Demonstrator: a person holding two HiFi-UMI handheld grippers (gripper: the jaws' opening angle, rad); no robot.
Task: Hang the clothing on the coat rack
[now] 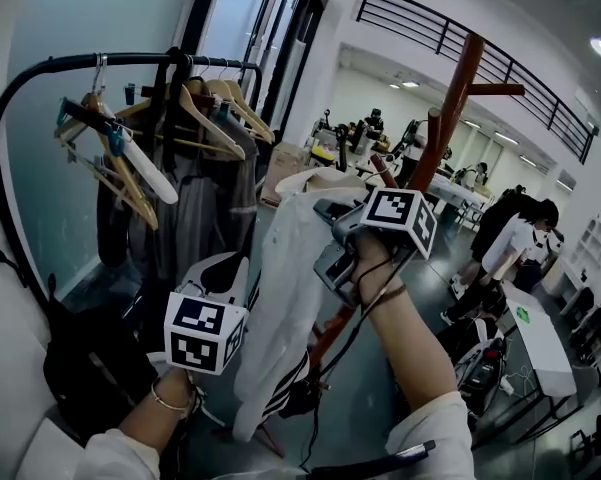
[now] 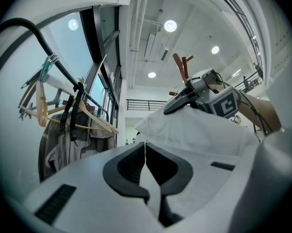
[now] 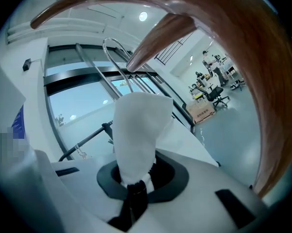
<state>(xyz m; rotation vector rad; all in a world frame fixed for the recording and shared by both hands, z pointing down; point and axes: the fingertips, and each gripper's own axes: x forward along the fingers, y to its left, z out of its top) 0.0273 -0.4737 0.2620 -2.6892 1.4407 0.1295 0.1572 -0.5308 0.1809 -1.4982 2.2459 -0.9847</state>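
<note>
The left gripper [image 2: 145, 155] is clamped on the white fabric garment [image 1: 280, 298], and a black metal clothes rail [image 1: 40, 68] hung with wooden hangers [image 1: 215, 108] is seen behind. The right gripper [image 3: 133, 181] is pinched on the garment's dark-trimmed edge, just under a curved peg [image 3: 158, 35] of the reddish-brown wooden coat rack [image 1: 448, 103].

From the middle of the head view, the garment [image 1: 280, 308] hangs from centre down toward six o'clock. The left gripper [image 1: 232, 268] is at its edge, at eight o'clock; the right gripper [image 1: 330, 213] is at its top, just toward two o'clock. The coat rack [image 1: 450, 108] stands behind the right gripper at one o'clock, with a peg [image 3: 160, 38] just above the cloth. The clothes rail [image 1: 130, 60] with hangers [image 1: 210, 108] is at ten o'clock. People [image 1: 520, 238] are far back at three o'clock, and a table [image 1: 540, 343] at four.
</note>
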